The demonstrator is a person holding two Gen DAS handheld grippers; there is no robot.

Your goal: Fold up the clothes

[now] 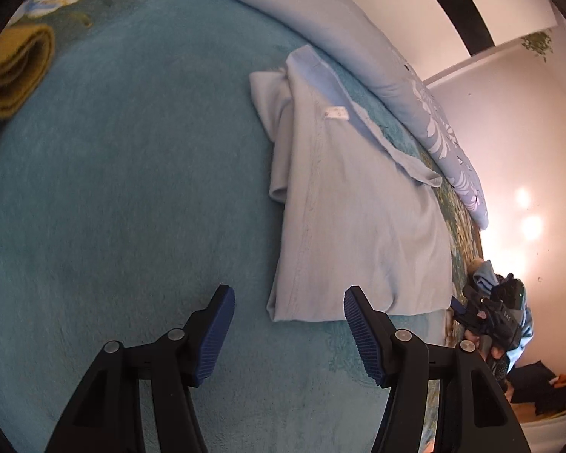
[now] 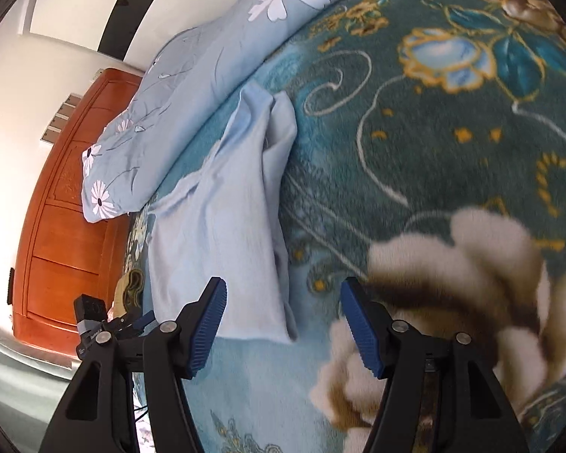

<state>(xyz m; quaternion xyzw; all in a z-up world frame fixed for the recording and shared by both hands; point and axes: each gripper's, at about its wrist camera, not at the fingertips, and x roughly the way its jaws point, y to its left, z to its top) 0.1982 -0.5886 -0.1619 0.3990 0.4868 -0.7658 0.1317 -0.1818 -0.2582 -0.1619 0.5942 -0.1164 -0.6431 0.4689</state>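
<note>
A pale blue garment (image 1: 354, 204) lies folded in a long strip on the teal blanket (image 1: 132, 188), with a white label showing near its far end. My left gripper (image 1: 288, 326) is open and empty, just short of the garment's near hem. In the right wrist view the same garment (image 2: 222, 234) lies on the flowered blanket (image 2: 415, 151). My right gripper (image 2: 283, 324) is open and empty, its left fingertip by the near corner. Each gripper shows small in the other's view: the right one (image 1: 486, 317), the left one (image 2: 105, 324).
A light blue flowered pillow (image 1: 415, 87) lies along the bed's far edge behind the garment; it also shows in the right wrist view (image 2: 185, 87). A mustard yellow cloth (image 1: 11, 75) lies at the far left. An orange wooden door (image 2: 68, 226) stands beyond the bed.
</note>
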